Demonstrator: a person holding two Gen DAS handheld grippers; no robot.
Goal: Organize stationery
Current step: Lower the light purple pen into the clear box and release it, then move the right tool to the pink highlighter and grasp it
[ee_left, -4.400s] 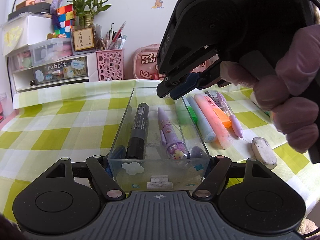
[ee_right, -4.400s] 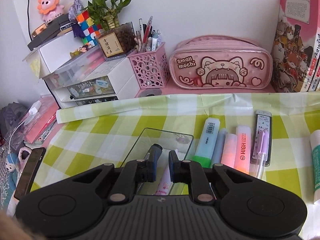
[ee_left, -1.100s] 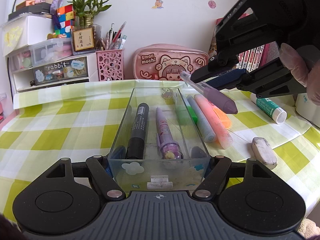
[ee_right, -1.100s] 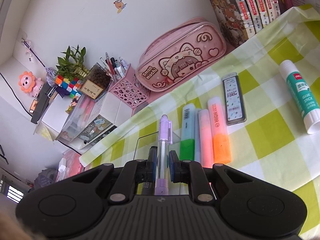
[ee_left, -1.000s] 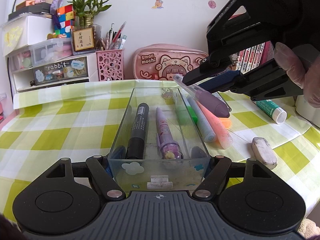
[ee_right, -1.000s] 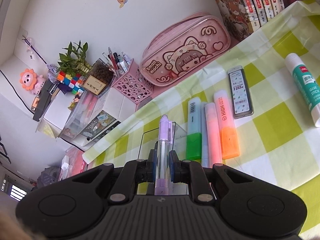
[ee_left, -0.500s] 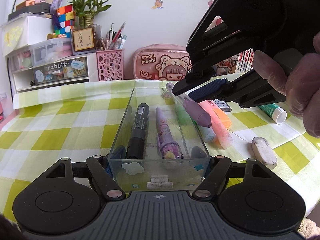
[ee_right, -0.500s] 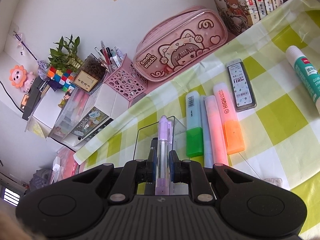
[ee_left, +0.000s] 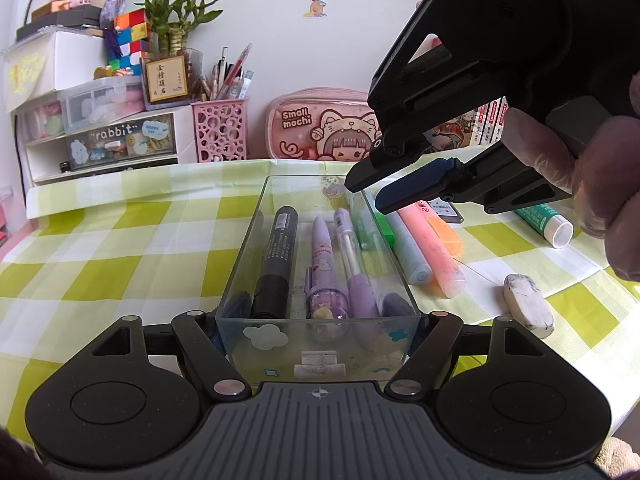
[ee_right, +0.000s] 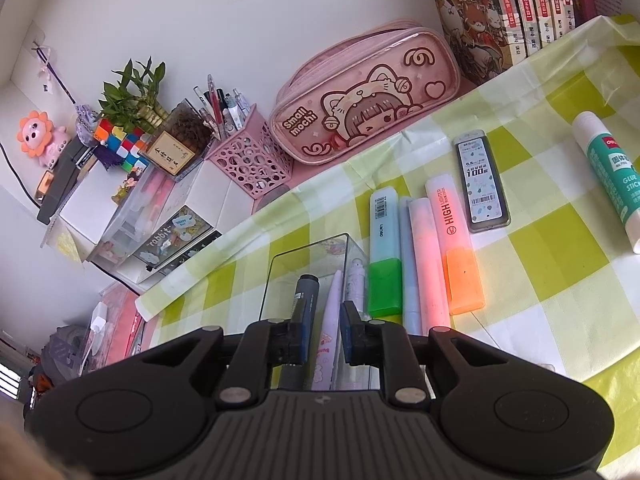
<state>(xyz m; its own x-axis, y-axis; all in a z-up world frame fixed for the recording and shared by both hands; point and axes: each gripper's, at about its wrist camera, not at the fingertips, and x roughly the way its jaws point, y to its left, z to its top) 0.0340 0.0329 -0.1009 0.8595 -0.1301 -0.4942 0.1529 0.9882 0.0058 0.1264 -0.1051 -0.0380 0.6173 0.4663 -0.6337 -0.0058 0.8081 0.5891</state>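
Note:
A clear plastic box (ee_left: 256, 220) lies lengthwise on the green-checked cloth, and my left gripper (ee_left: 318, 320) is shut on its near end. Inside lie a black marker (ee_left: 276, 256), a purple cartoon pen (ee_left: 323, 264) and a purple mechanical pencil (ee_left: 352, 256). My right gripper (ee_left: 370, 196), held by a gloved hand (ee_left: 600, 184), hovers above the box's far right corner. Its jaws are opening and nothing is between them, as the right wrist view shows for the right gripper (ee_right: 325, 320). Several highlighters (ee_right: 424, 256) lie just right of the box.
Right of the highlighters lie a lead case (ee_right: 482, 184), a glue stick (ee_right: 612, 184) and a worn eraser (ee_left: 528, 306). A pink pencil case (ee_left: 320, 128), a pink pen holder (ee_left: 220, 130), storage drawers (ee_left: 100, 140) and books (ee_right: 520, 8) line the wall.
My right gripper carried the purple mechanical pencil leftward over the box and let it go. The pencil now lies inside the box. The left gripper has not moved.

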